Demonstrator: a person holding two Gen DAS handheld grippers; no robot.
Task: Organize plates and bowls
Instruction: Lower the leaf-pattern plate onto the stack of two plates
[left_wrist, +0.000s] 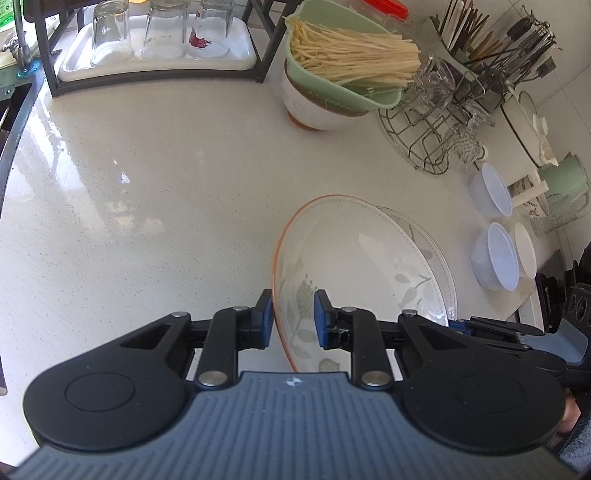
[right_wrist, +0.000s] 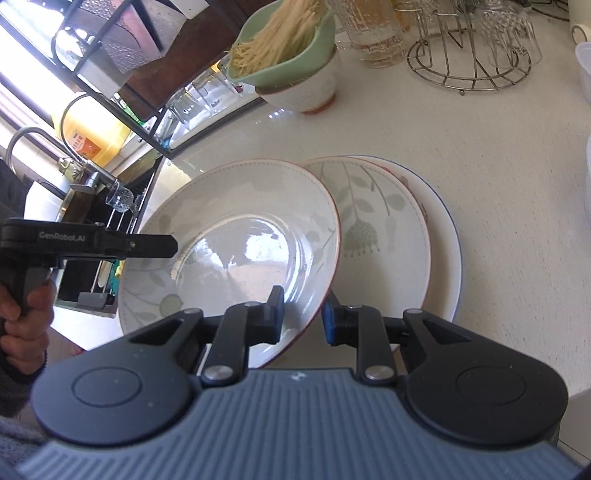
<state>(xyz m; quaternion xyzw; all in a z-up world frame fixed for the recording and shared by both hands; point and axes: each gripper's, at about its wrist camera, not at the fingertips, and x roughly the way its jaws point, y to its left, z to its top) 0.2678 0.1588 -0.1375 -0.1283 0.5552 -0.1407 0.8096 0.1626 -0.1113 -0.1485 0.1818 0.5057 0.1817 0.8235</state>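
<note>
Left wrist view: the left hand-held gripper (left_wrist: 293, 319) pinches the near rim of a white, orange-edged ceramic plate with a pale green leaf pattern (left_wrist: 343, 254), one blue pad on each face. The plate is tilted steeply, lifted above the speckled cream desk (left_wrist: 147, 206). In the right wrist view the right hand-held gripper (right_wrist: 303, 317) clamps the opposite rim of that same plate (right_wrist: 236, 236), so both grippers are grasping it.

Just behind it lie two more plates flat on the desk, overlapping: a second leaf-patterned plate (right_wrist: 373, 218) and, under that, a white plate with a blue rim (right_wrist: 443, 236).

To the right in the left wrist view, three small pale plastic bowls (left_wrist: 496, 256) stand near the desk's edge. Farther back a white bowl with an orange foot (left_wrist: 314, 107) carries a mint-green colander of dry noodles (left_wrist: 343, 59); beside it stands a wire glass rack (left_wrist: 428, 133). Farthest, upturned glasses sit on a white tray (left_wrist: 159, 62).
</note>
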